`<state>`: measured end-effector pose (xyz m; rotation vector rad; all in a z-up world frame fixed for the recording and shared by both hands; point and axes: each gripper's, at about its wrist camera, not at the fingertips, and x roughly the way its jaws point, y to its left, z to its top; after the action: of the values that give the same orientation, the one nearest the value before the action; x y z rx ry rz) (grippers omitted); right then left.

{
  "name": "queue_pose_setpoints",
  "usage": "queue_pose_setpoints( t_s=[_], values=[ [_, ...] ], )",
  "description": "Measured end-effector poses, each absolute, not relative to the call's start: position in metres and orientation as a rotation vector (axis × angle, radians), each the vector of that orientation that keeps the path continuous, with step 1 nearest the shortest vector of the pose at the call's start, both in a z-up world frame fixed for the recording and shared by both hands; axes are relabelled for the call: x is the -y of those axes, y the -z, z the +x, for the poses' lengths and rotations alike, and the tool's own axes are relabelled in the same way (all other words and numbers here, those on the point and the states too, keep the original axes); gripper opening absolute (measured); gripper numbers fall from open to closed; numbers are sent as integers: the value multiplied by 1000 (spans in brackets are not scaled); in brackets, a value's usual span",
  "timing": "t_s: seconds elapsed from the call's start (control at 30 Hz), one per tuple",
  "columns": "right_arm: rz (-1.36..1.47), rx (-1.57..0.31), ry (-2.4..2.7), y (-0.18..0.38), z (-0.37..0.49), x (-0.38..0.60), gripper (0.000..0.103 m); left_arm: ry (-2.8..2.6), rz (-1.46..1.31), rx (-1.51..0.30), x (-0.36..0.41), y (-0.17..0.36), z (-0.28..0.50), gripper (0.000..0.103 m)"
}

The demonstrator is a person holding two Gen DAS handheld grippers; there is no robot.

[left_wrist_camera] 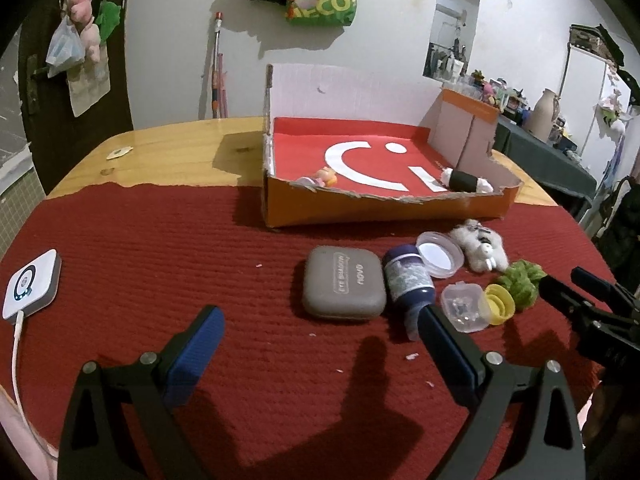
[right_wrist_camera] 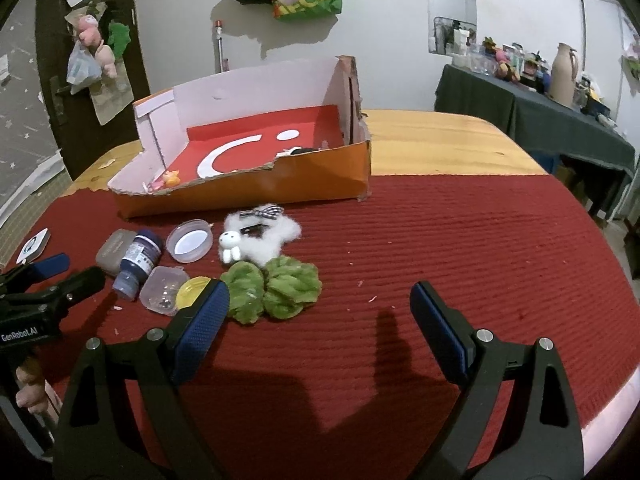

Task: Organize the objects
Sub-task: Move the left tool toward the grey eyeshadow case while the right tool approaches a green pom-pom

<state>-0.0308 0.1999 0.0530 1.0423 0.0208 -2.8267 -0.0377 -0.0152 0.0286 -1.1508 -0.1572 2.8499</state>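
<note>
- The left tool (left_wrist_camera: 322, 322) hangs over the red ribbed cloth (left_wrist_camera: 160, 248) with its blue textured pads spread wide and nothing between them; its right pad stands just in front of the dark blue bottle (left_wrist_camera: 408, 284).
- The right tool (right_wrist_camera: 320, 300) is likewise spread and empty, its left pad just beside the green plush scrunchie (right_wrist_camera: 272, 290). The left tool's body, seen from the right wrist, reads "GenRobot.AI".
- The loose things lie in a cluster on the cloth between the tools and the box:
- a grey rounded-square case (left_wrist_camera: 343, 285), its embossed lid reading "EYE SHADOW" and "NOVO";
- the dark blue bottle on its side, touching the case; its label is too small to read;
- a small clear plastic box (left_wrist_camera: 464, 306) holding tiny pieces that cannot be made out;
- a yellow cap (left_wrist_camera: 499, 303) touching that clear box;
- a round clear jar (left_wrist_camera: 439, 254) with a white inside;
- a fluffy white hair clip (right_wrist_camera: 256, 236) with a small bunny figure and a checked bow.
- The orange cardboard box (left_wrist_camera: 384, 210) has a torn front edge and a red floor with a white smile shape. In it lie a small pink and yellow toy (left_wrist_camera: 326, 176) near the front left and a black roll with white ends (left_wrist_camera: 466, 180) at the front right.
- A white square device (left_wrist_camera: 30, 284) with a cable sits at the cloth's left edge.
- The wooden table (left_wrist_camera: 180, 148) shows behind the cloth.
</note>
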Motion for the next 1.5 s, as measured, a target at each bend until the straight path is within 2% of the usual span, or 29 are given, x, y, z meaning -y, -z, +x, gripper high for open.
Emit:
queue_pose_setpoints(
  t_s=[0.13,0.33,0.67,1.3,1.5],
  values=[
    [1069,-25,2848,-51,-37,-204,93,-2842,-1187,150,18,-27,-45,99],
    [1128,-47,2842,-45,-46,-208,92,-2829,-1235,31,14,-23,-56,99],
    [1182,-63,2789,-45,-57,-208,93,-2795,-1290,-60,9,-16,-71,99],
    [1234,-182,2735,-36,-66,-200,92,-2773,-1306,-109,13,-15,-81,99],
    [1214,-232,2737,-37,-66,-195,91,-2744,-1302,-76,13,-15,-84,92]
  ],
)
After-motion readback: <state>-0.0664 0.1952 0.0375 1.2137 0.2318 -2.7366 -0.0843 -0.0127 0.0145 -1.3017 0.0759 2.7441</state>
